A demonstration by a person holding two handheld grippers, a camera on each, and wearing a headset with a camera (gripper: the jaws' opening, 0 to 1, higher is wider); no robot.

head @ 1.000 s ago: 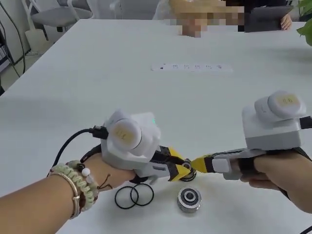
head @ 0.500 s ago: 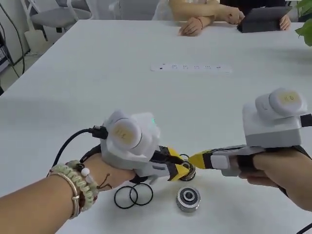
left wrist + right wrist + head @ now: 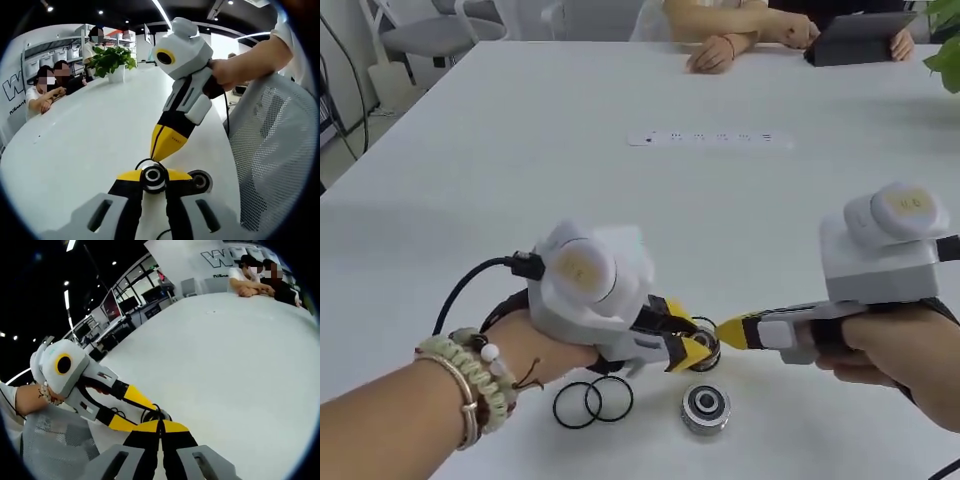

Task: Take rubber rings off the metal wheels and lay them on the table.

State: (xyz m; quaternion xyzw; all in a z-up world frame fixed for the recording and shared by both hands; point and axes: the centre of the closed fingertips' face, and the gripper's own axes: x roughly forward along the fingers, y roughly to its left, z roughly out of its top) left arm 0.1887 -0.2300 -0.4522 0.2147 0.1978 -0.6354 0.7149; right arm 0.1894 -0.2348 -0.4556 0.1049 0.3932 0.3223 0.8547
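left gripper [image 3: 697, 346] is clamped on a metal wheel [image 3: 154, 178], one yellow tip on each side of it. the wheel sits low at the table [image 3: 520, 150]; can't tell if it touches the surface.

a thin black rubber ring [image 3: 142, 163] loops up off that wheel's rim, toward the tip of your right gripper [image 3: 160, 156]. right jaws are pressed together, with no gap between them in the right gripper view. the tip sits right at the ring on the wheel's edge. can't tell if the ring is actually pinched between them.

second wheel [image 3: 705, 408] lies flat on the table, nearer you than the held one and just clear of both grippers.

two loose rubber rings [image 3: 592, 401] lie flat on the table to the left of that wheel, overlapping each other, just beside your left hand [image 3: 535, 355].

power strip [image 3: 710, 138] is well apart, further up the table. potted plant [image 3: 112, 59] stands at the far end.
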